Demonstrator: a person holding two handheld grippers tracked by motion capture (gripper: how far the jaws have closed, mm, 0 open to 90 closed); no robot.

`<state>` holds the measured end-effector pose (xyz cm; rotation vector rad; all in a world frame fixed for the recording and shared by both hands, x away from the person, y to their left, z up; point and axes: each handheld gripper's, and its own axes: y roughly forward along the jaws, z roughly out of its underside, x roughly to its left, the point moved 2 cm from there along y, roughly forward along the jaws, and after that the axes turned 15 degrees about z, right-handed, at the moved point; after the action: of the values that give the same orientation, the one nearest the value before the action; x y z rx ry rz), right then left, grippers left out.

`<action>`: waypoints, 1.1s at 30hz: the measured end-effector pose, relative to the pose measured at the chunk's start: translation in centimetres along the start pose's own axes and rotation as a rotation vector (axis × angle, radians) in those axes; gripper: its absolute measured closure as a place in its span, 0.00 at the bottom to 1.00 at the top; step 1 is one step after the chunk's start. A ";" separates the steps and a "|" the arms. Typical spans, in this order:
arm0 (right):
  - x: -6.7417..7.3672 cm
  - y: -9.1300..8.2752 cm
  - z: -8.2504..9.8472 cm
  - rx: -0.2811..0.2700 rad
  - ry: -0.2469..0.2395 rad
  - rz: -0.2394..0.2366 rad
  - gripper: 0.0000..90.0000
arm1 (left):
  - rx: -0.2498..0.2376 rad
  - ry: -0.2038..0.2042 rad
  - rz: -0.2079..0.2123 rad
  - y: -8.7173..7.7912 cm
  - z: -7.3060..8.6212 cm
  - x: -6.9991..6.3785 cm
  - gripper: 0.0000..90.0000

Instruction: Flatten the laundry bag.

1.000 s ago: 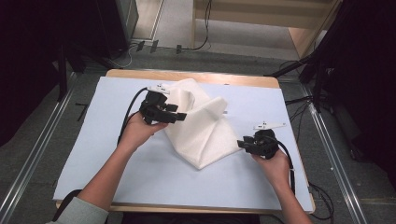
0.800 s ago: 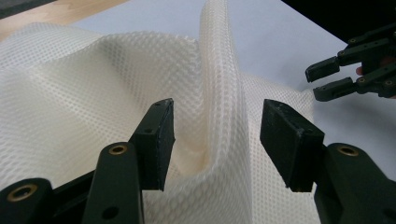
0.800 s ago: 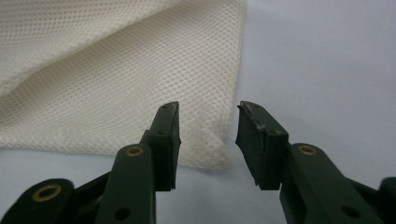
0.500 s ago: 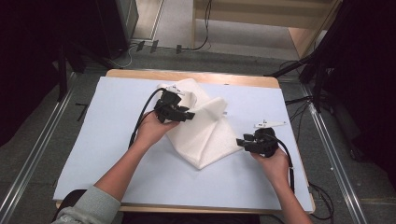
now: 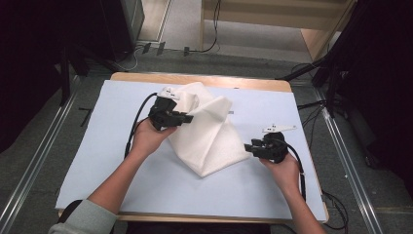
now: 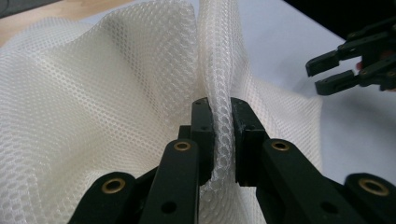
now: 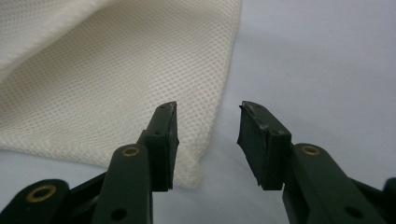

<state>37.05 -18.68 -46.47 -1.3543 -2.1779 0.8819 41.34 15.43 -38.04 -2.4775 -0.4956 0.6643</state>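
Observation:
A white mesh cloth [image 5: 210, 139] lies bunched on the light blue mat [image 5: 97, 146]. My left gripper [image 5: 187, 118] is at the cloth's upper left. Its jaws have just been closing and are shut on a raised fold of the mesh [image 6: 219, 93], pinched between the pads of the left gripper [image 6: 221, 119]. My right gripper [image 5: 249, 146] sits low at the cloth's right corner and stands open. Its jaws have just been closing slightly, with nothing pressed between them. In the right gripper view [image 7: 208, 119] the cloth's corner [image 7: 116, 60] lies by the left jaw.
The mat covers a wooden table [image 5: 195, 79] with bare mat around the cloth. Cables trail from both grippers. Metal rails and dark equipment stand on the floor to either side. The right gripper [image 6: 329, 74] shows far off in the left gripper view.
The left gripper reached into the cloth, closed on a fold and drew back slightly to the left, raising a ridge. The right hand has stayed in place.

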 end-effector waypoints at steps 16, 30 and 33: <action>2.4 2.2 -2.5 -0.037 -0.020 -0.013 0.66 | -0.164 -0.078 0.009 -6.2 3.5 1.5 0.90; 5.8 6.8 -4.1 -0.032 -0.088 -0.051 0.59 | -0.140 -0.053 -0.032 -6.4 4.4 1.4 0.90; 6.6 7.6 -4.3 -0.004 -0.123 -0.056 0.59 | -0.130 -0.052 -0.033 -6.3 4.6 1.4 0.90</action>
<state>41.72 -9.06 -48.66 -1.2648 -2.2996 0.9632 38.66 22.89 -38.36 -2.5720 -0.6157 0.7059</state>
